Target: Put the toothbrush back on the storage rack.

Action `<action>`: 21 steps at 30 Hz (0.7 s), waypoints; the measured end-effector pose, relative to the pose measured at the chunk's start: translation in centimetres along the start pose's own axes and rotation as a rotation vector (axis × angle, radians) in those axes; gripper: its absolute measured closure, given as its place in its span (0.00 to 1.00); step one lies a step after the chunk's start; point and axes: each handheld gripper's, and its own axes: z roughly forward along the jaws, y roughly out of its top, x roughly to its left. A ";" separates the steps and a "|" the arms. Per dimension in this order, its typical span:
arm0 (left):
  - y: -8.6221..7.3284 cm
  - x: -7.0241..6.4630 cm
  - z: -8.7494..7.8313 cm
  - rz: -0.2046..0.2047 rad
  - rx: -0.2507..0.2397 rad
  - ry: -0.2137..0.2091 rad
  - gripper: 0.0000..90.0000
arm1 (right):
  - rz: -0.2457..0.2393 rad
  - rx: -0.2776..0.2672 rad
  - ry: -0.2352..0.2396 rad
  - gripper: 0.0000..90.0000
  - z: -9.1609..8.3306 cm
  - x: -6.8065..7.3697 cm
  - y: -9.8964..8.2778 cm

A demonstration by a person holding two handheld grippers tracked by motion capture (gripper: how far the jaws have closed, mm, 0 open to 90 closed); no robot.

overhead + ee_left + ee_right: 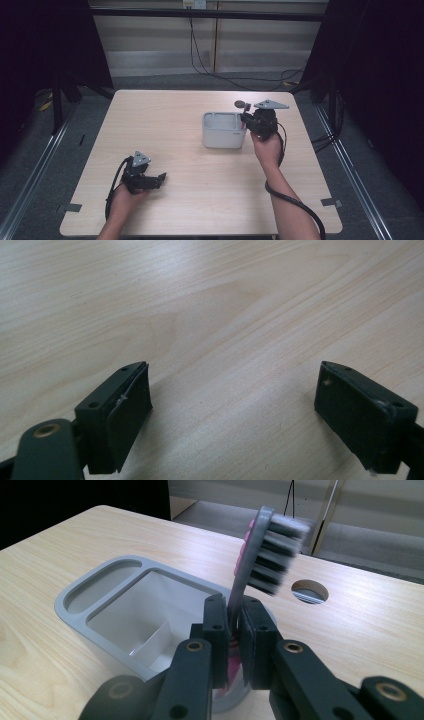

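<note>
Toothbrush (260,555) stands upright over the grey holder (100,600), clamped at its neck by the right gripper (232,630) — light, stiff, slick plastic, likely to pivot. Left gripper (232,405) rests wide apart, empty, on the table (225,300).

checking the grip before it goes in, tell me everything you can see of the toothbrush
The toothbrush has a grey neck and head with dark bristles and pink on the back and lower handle; it looks plastic. It stands nearly upright, head up, bristles facing right in the right gripper view. The right gripper is shut on its neck, holding it over a round compartment at the end of the grey holder.
</note>
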 end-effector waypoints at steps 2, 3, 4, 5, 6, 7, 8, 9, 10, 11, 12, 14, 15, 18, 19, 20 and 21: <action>0.0 0.0 0.0 0.000 0.000 -0.001 0.16 | -0.001 0.004 0.001 0.92 0.1 0.0 -0.1; 0.0 0.0 0.0 0.000 0.000 -0.001 0.16 | -0.001 0.007 0.001 0.92 0.0 0.0 -0.1; 0.0 0.0 0.0 0.000 -0.001 -0.001 0.16 | -0.002 0.011 0.004 0.92 0.0 0.0 -0.2; 0.0 0.0 0.0 0.000 0.000 -0.001 0.16 | -0.003 0.011 0.003 0.92 0.1 0.0 -0.2; 0.0 0.0 0.0 -0.001 0.000 -0.001 0.16 | -0.004 0.011 0.004 0.92 0.0 0.0 -0.2; 0.0 0.0 0.0 0.002 0.000 0.002 0.16 | -0.003 0.012 0.004 0.92 0.0 0.0 -0.2; 0.0 0.0 0.0 0.000 0.000 -0.001 0.16 | -0.005 0.013 0.005 0.92 0.0 0.0 -0.2; 0.0 0.0 0.0 0.000 0.000 -0.001 0.16 | -0.005 0.013 0.006 0.92 0.0 0.0 -0.3; 0.0 0.0 0.0 0.000 0.000 0.000 0.16 | -0.006 0.014 0.006 0.92 0.0 0.0 -0.3; 0.0 0.0 0.0 0.002 -0.001 0.001 0.16 | -0.009 0.013 0.008 0.92 0.0 0.0 -0.3; 0.0 0.0 0.0 0.000 0.000 -0.001 0.16 | -0.009 0.014 0.008 0.92 0.0 0.0 -0.2; 0.0 0.0 0.0 0.002 0.000 0.002 0.16 | -0.006 0.014 0.007 0.92 -0.1 0.0 -0.2; 0.0 0.0 0.0 0.000 0.001 0.000 0.16 | -0.002 0.014 0.006 0.92 -0.1 0.0 -0.2; 0.0 0.0 0.0 0.002 0.000 0.002 0.16 | -0.003 0.017 0.006 0.91 -0.2 -0.1 -0.3; 0.0 0.0 0.0 0.003 0.000 0.002 0.16 | -0.003 0.016 0.009 0.91 -0.2 -0.1 -0.3; 0.0 0.0 0.0 0.000 0.000 -0.001 0.16 | -0.001 0.016 0.012 0.91 -0.2 -0.1 -0.4; 0.0 0.0 0.0 0.001 0.000 -0.001 0.16 | -0.002 0.015 0.010 0.91 -0.2 -0.1 -0.4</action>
